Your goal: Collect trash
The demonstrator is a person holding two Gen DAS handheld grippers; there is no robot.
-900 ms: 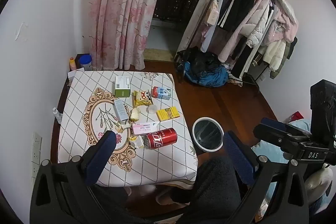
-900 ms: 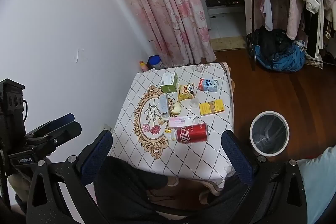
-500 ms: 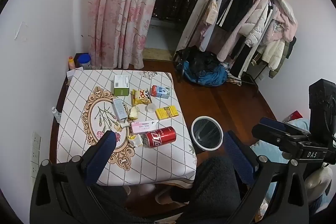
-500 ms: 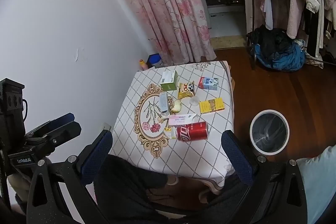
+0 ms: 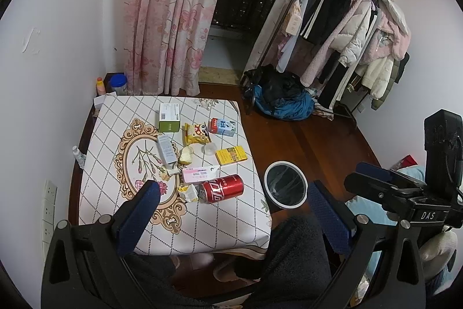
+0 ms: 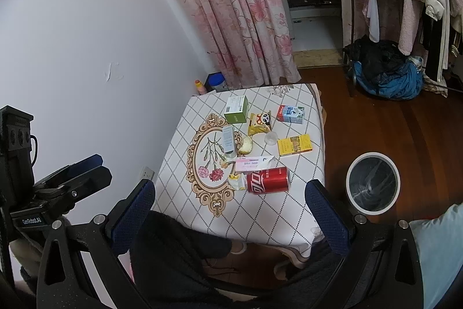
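Litter lies on a small table with a patterned cloth (image 5: 110,152): a red can (image 5: 222,188) on its side, a pink box (image 5: 199,174), a yellow box (image 5: 231,155), a yellow snack bag (image 5: 197,133), a milk carton (image 5: 222,126) and a green box (image 5: 169,117). A white-rimmed bin (image 5: 286,188) with a dark liner stands on the floor right of the table. My left gripper (image 5: 231,210) is open, high above the table's near edge. My right gripper (image 6: 230,207) is also open, holding nothing, above the same edge with the can (image 6: 267,180) just beyond it.
A pink flowered curtain (image 5: 173,13) hangs behind the table. A clothes rack (image 5: 347,28) full of coats and a blue-black heap (image 5: 283,100) stand on the wooden floor at the right. A white wall (image 6: 86,48) bounds the left. A person's dark-clad legs (image 5: 289,257) lie below.
Both views have shifted only slightly; the table sits a touch higher in frame. Both grippers stay open and nothing on the table has moved.
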